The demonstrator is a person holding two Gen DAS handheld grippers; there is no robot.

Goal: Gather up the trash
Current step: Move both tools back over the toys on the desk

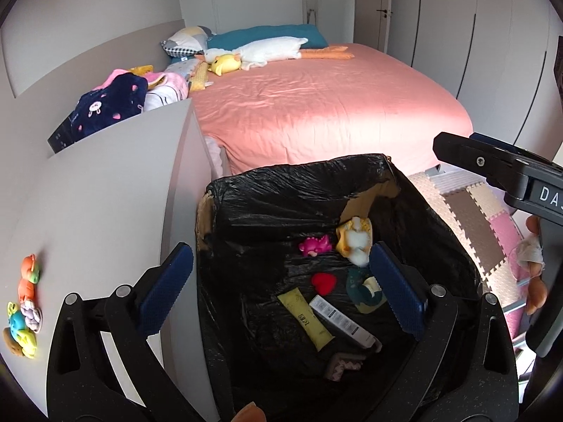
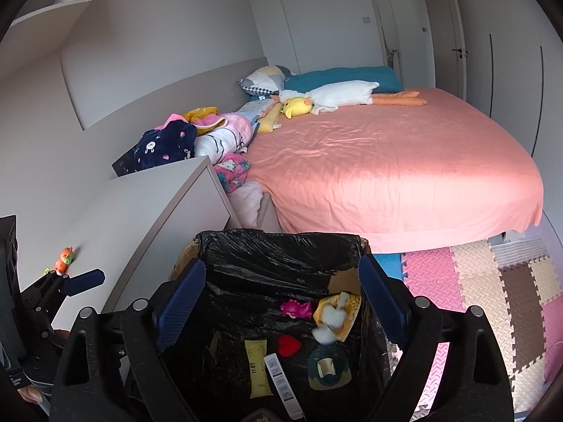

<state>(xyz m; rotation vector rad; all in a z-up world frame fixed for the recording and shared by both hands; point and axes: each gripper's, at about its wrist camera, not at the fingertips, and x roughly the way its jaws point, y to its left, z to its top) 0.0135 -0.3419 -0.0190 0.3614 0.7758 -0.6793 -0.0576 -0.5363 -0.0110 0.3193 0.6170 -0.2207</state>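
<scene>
A cardboard bin lined with a black bag [image 1: 299, 176] [image 2: 274, 242] stands below both grippers. Inside it lie a yellow tube [image 1: 306, 320] [image 2: 258, 369], a white box [image 1: 341, 321] [image 2: 281, 383], a red heart [image 1: 323, 283] [image 2: 288, 345], a pink toy [image 1: 315, 245] [image 2: 295, 308], a yellow wrapper with white fluff [image 1: 352, 239] [image 2: 337, 313] and a teal piece [image 1: 362, 292] [image 2: 329, 369]. My left gripper [image 1: 283, 288] hangs open over the bin, holding nothing. Beside it, my right gripper [image 2: 281, 299] is open and holds nothing either.
A grey cabinet top [image 1: 105, 193] left of the bin carries small colourful toys [image 1: 24, 306] [image 2: 65, 255]. Behind the bin is a bed with a pink sheet [image 1: 316, 105], plush toys and a clothes pile [image 1: 116, 102]. Foam puzzle mats [image 2: 475, 281] cover the floor to the right.
</scene>
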